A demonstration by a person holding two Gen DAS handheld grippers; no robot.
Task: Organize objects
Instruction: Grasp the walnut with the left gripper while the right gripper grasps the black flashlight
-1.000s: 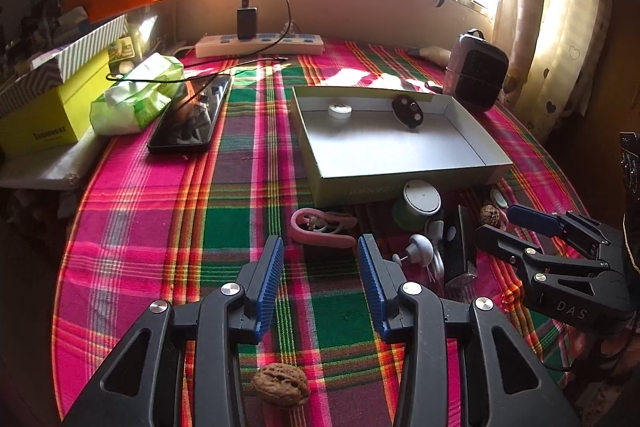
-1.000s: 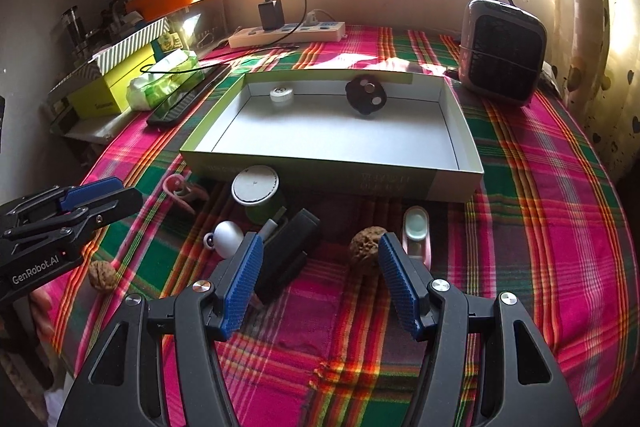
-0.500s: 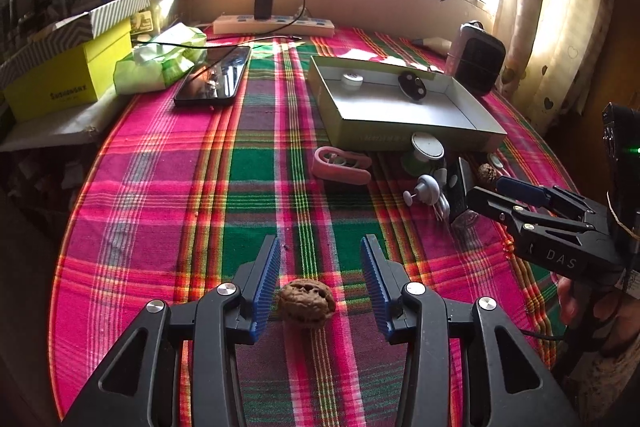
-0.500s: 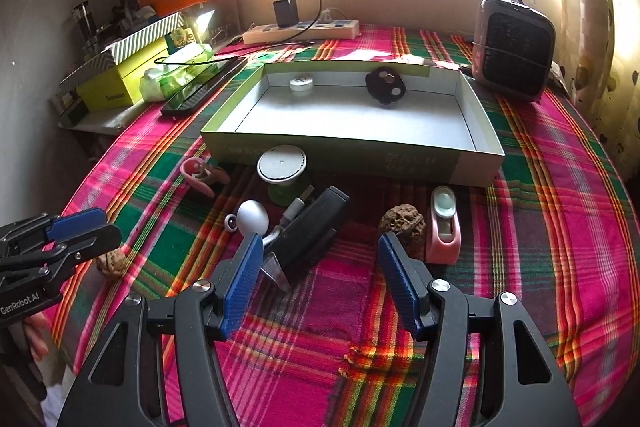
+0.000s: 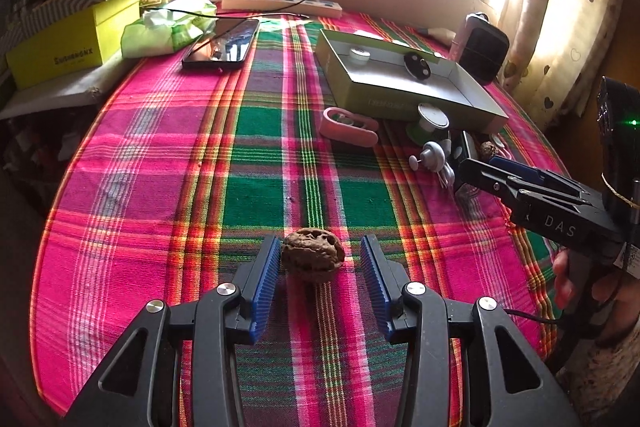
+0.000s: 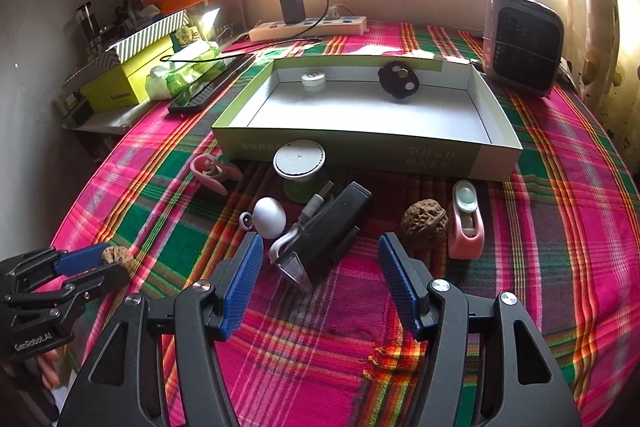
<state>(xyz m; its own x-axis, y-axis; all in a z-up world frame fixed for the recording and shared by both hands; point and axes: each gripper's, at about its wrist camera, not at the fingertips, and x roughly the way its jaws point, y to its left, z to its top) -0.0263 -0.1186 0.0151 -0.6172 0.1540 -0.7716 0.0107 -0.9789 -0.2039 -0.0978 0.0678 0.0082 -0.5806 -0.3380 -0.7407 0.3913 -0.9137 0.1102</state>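
A brown walnut (image 5: 313,254) lies on the plaid cloth between the blue pads of my open left gripper (image 5: 320,259), close to the left pad; it also shows in the right wrist view (image 6: 117,256). My right gripper (image 6: 320,269) is open and empty, just short of a black power bank with cable (image 6: 334,223). A second walnut (image 6: 424,221), a pink tape dispenser (image 6: 466,221), a white round plug (image 6: 269,217), a green spool (image 6: 300,163) and a pink clip (image 6: 212,171) lie before the open green box (image 6: 360,147), which holds a white cap (image 6: 313,79) and a black disc (image 6: 399,79).
A phone (image 5: 222,43), green wipes pack (image 5: 168,29), yellow box (image 5: 72,49) and power strip (image 5: 280,1) stand at the far left and back. A small heater (image 6: 520,45) stands at the back right. The table edge curves close on the left.
My left gripper has pulled back toward the near edge and come down around the walnut, which now sits between its pads. My right gripper has backed off slightly from the power bank.
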